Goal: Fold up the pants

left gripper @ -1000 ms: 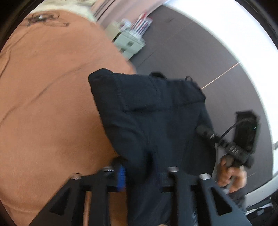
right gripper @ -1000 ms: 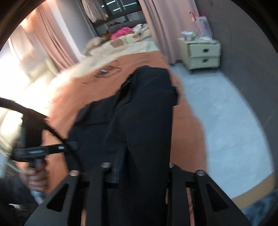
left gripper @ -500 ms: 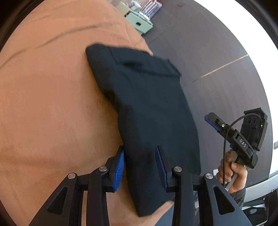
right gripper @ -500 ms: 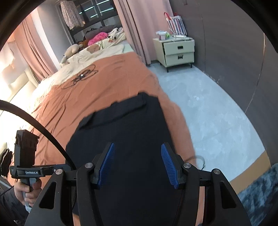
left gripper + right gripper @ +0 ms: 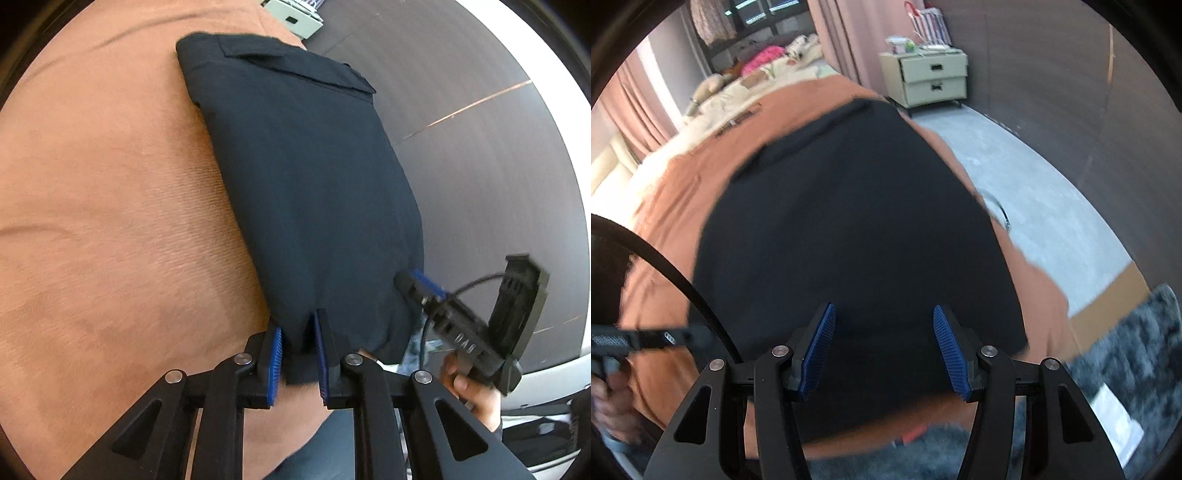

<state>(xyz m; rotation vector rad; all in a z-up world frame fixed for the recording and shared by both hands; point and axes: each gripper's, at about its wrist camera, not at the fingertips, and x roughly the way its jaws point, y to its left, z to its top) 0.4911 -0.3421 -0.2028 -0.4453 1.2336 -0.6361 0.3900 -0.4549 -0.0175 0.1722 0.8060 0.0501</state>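
Two grippers work at the near edge of the folded pants (image 5: 306,192), which lie flat on the orange bedspread (image 5: 110,221) by the bed's side. A second ago the dark cloth hung bunched and draped from both tools; now it rests as a neat rectangle, waistband toward the far end. The left gripper (image 5: 298,334) is closing: its blue pads (image 5: 275,354) stand narrow with the hem's corner between them, and whether they already press on the cloth is hard to tell. Half a second ago those pads sat visibly wider around the same edge. The right gripper (image 5: 882,321) has let go since a second ago; its fingers stand moderately wide over the cloth, pads clear of it. In the left view it shows at the cloth's right edge, held by a hand (image 5: 476,395) partly cut off by the frame. The right view is blurred, so the pants' near hem and the rug (image 5: 1126,354) below are indistinct. A nightstand (image 5: 932,79) stands by the curtain.
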